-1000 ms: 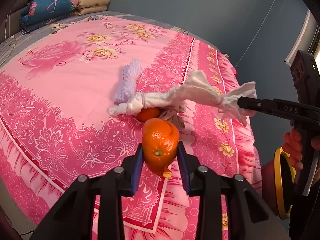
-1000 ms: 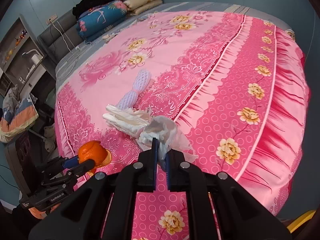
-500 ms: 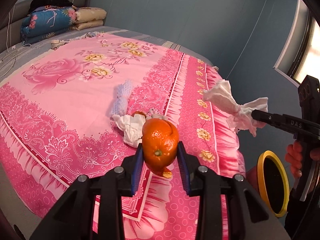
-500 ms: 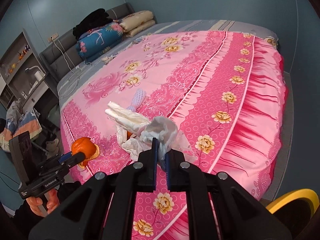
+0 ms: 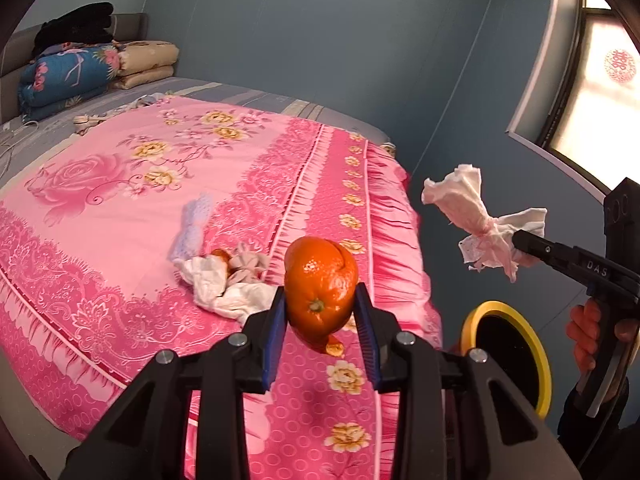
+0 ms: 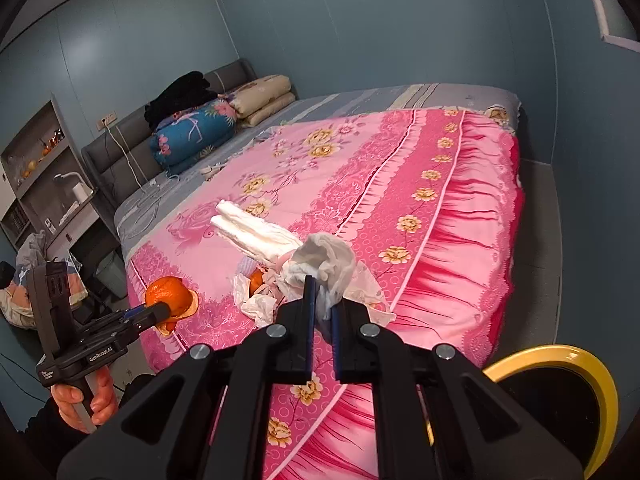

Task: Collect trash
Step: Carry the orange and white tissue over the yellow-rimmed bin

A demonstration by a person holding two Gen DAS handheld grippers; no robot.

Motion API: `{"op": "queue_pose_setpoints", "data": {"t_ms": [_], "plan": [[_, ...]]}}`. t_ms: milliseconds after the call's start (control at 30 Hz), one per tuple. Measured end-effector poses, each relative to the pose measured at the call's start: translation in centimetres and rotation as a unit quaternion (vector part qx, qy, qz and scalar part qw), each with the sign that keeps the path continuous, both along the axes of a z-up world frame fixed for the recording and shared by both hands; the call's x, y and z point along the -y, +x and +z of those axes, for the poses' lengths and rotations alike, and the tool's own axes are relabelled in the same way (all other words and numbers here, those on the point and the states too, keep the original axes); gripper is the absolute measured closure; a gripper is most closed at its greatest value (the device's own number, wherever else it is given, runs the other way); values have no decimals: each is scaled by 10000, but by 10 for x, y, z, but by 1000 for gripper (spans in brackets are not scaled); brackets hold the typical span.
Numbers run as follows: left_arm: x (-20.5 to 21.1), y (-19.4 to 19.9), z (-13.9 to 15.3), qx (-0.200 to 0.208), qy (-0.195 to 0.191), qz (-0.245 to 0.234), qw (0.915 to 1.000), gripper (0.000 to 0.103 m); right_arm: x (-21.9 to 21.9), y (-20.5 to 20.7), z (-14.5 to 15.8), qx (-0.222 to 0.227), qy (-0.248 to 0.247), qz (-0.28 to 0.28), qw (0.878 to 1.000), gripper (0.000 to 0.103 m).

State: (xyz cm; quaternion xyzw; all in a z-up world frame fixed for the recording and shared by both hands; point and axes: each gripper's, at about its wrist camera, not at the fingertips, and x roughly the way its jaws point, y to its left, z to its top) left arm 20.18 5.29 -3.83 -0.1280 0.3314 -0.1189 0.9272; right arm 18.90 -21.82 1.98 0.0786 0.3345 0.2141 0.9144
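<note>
My left gripper (image 5: 320,312) is shut on an orange peel (image 5: 320,282) and holds it in the air above the bed's near corner; it also shows in the right wrist view (image 6: 170,300). My right gripper (image 6: 321,300) is shut on a crumpled white tissue (image 6: 324,260), held in the air off the bed's side (image 5: 476,224). A yellow-rimmed trash bin (image 5: 506,356) stands on the floor below the tissue (image 6: 560,396). More crumpled tissue (image 5: 224,284) with a bit of orange peel (image 5: 222,256) lies on the pink bedspread (image 5: 120,208).
A pale knitted cloth (image 5: 192,224) lies on the bed beside the tissue pile. Folded quilts (image 5: 80,76) are stacked at the headboard. A bedside shelf (image 6: 44,184) and a small bin (image 6: 110,272) stand at the far side. A window (image 5: 592,92) is at the right.
Both grippers have pulled back and up from the bed with their loads. The right gripper has carried its tissue off the bed's side, over the yellow bin, which has come into view.
</note>
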Motion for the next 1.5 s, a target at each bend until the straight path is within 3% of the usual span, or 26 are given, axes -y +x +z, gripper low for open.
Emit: {"op": "queue_pose_setpoints", "data": {"t_ms": [367, 767, 1000, 1500], "plan": [[59, -6, 19, 197, -15, -565, 9982, 72, 52, -41, 18, 312, 123, -520, 9981, 96], [130, -3, 16, 85, 137, -1280, 9916, 72, 109, -78, 16, 405, 13, -1283, 9909, 96], [166, -4, 5, -24, 261, -1686, 9853, 72, 135, -90, 7, 328, -87, -1690, 9850, 96], [244, -8, -20, -426, 458, -2420, 9683, 72, 179, -85, -27, -226, 32, -2030, 9789, 96]]}}
